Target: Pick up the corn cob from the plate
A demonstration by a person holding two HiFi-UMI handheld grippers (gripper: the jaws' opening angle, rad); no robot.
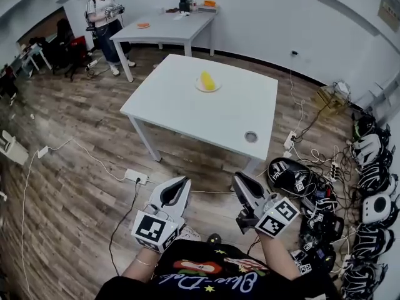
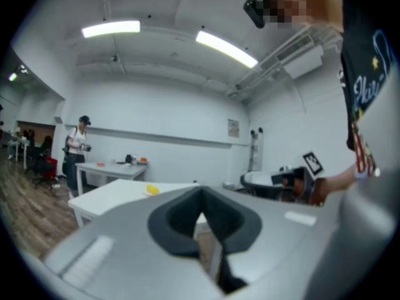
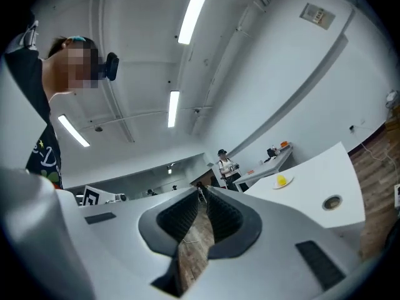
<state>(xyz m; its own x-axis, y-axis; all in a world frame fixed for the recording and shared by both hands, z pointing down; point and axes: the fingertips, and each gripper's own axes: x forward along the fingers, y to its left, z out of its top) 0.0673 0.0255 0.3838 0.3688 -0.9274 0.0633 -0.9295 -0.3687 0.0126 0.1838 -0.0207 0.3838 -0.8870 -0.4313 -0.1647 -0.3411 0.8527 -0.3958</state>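
A yellow corn cob (image 1: 207, 79) lies on a small white plate (image 1: 207, 89) near the far side of a white table (image 1: 181, 108). Both grippers are held low over the wood floor, well short of the table's near edge. The left gripper (image 1: 183, 180) is shut and empty, and so is the right gripper (image 1: 239, 177). The left gripper view shows its jaws meeting at the tip (image 2: 201, 190), with the corn cob (image 2: 152, 190) far off on the table. In the right gripper view the jaws (image 3: 201, 190) are also together, and the corn cob (image 3: 282, 180) is small in the distance.
A round cable hole (image 1: 250, 136) sits in the table's near right corner. Behind is a second table (image 1: 165, 27), where a person (image 1: 103, 17) stands. A power strip (image 1: 136, 177) and cables lie on the floor. Helmets and gear (image 1: 372, 180) are piled along the right wall.
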